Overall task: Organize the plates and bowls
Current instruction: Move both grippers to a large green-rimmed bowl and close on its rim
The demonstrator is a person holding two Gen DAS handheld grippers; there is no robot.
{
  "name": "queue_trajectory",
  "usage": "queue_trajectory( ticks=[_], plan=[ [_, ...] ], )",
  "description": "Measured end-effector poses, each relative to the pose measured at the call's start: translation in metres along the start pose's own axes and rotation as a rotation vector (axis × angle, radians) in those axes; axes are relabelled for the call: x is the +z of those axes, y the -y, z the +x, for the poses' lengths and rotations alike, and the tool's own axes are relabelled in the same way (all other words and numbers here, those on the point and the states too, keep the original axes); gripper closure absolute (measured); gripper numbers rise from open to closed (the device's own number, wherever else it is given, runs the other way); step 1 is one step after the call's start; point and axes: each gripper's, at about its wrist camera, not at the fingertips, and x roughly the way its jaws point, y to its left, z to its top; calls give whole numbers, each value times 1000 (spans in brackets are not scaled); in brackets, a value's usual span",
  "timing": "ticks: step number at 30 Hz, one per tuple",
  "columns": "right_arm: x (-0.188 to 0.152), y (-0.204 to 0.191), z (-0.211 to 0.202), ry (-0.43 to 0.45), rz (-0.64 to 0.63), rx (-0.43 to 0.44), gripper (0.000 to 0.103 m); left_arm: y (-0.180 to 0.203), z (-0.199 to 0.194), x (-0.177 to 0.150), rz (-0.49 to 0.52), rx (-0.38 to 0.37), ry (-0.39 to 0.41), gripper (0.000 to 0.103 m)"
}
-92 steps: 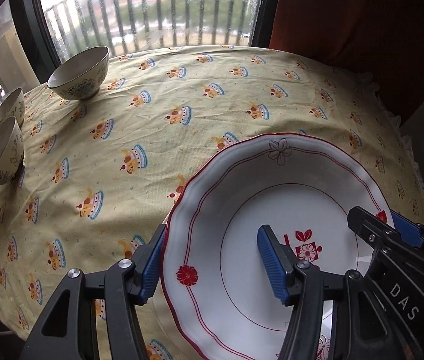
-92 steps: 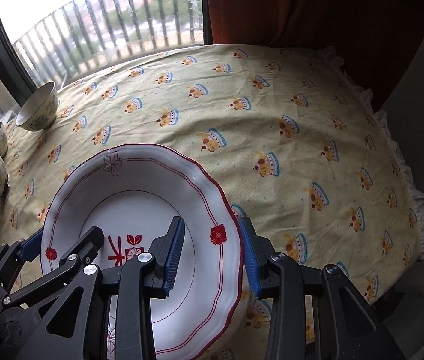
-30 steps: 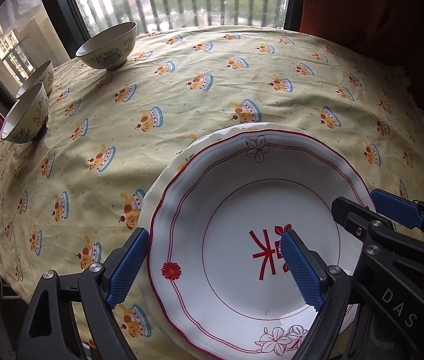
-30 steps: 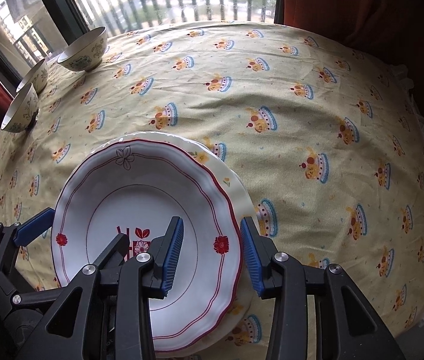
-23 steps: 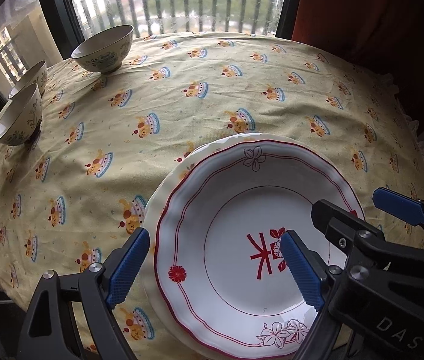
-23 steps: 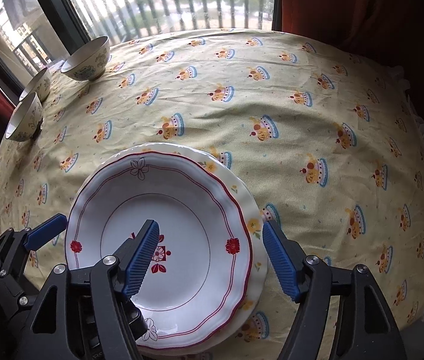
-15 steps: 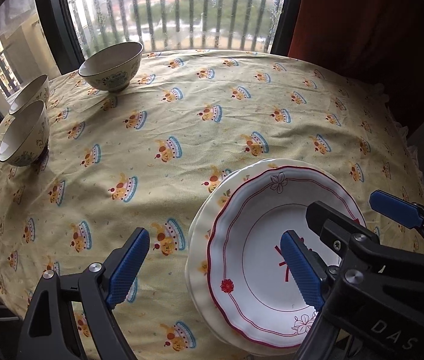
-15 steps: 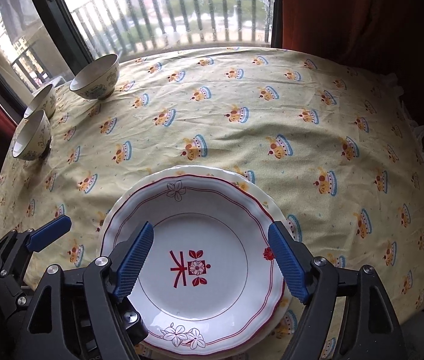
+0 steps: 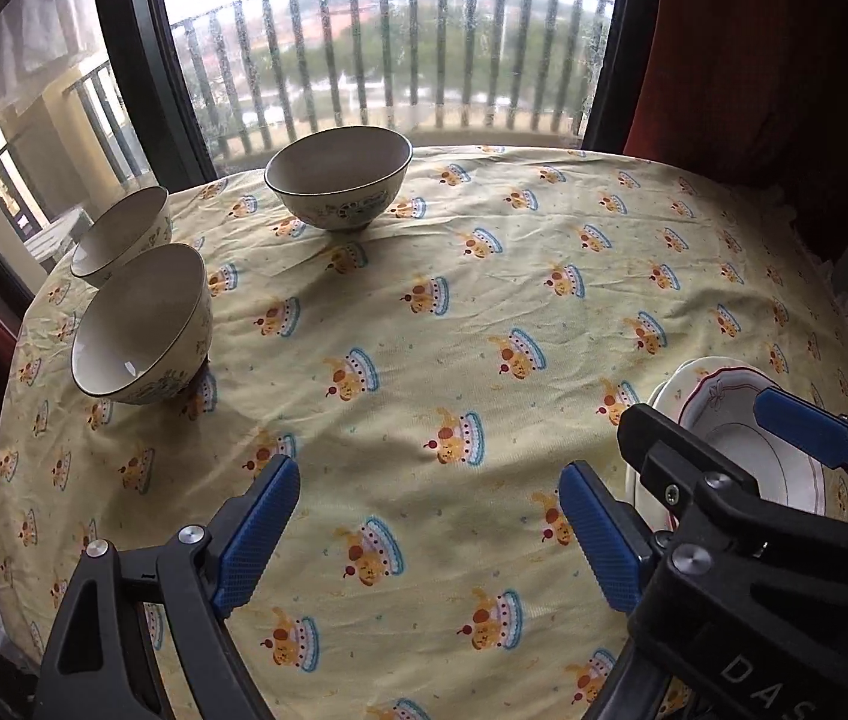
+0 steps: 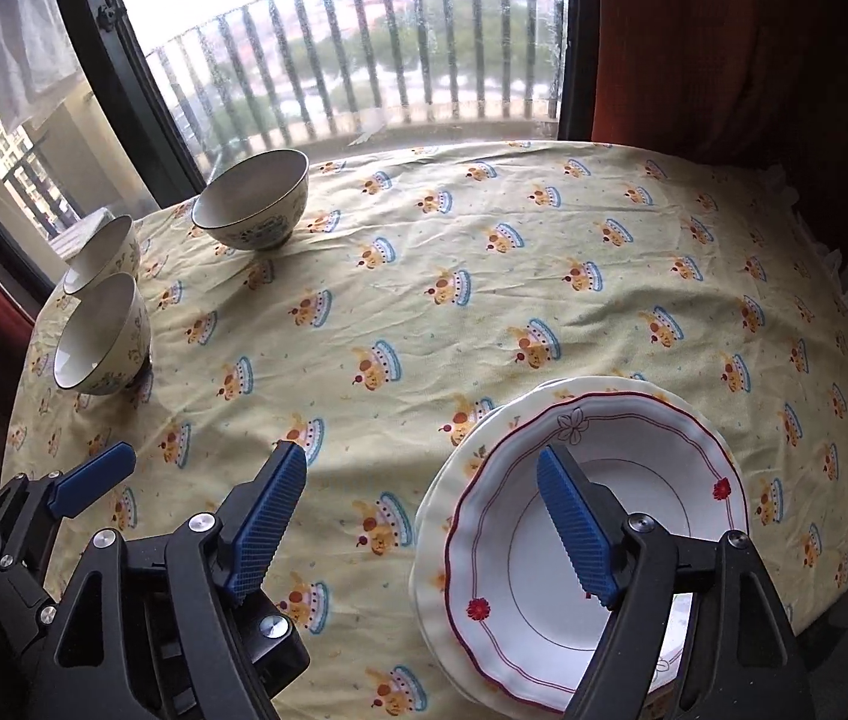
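Observation:
A white plate with a red rim (image 10: 634, 480) lies stacked on a cream plate (image 10: 433, 516) near the table's front right edge. No gripper touches them. Three cream patterned bowls stand apart at the far left: one by the window (image 9: 340, 180), one at the left edge (image 9: 124, 228), and one nearer to me (image 9: 142, 324). My left gripper (image 9: 427, 534) hangs open over bare tablecloth, between the bowls and the plates. My right gripper (image 10: 421, 525) is open too and holds nothing. Its right finger (image 10: 574, 531) hovers over the plates' left side.
A yellow tablecloth with a crown print (image 9: 484, 300) covers the round table. Behind it is a window with a balcony railing (image 9: 394, 60), and a dark red curtain (image 9: 754, 90) hangs at the right. The table edge drops away close to the plates on the right.
My right gripper has opened and let go of the red-rimmed plate's rim. Both grippers have risen and shifted left, away from the plates. The bowls now look closer.

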Motion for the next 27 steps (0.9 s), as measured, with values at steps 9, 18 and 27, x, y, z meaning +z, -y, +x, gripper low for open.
queue_trajectory(
  ticks=[9,18,27],
  plan=[
    [9,-78,7,36,-4,-1,8,-75,-5,3,-21,-12,43,19],
    [30,-146,25,68,12,19,8,-137,2,21,-41,64,86,26],
    [62,-196,44,98,-19,1,6,-186,16,42,-107,101,118,32]
  ],
)
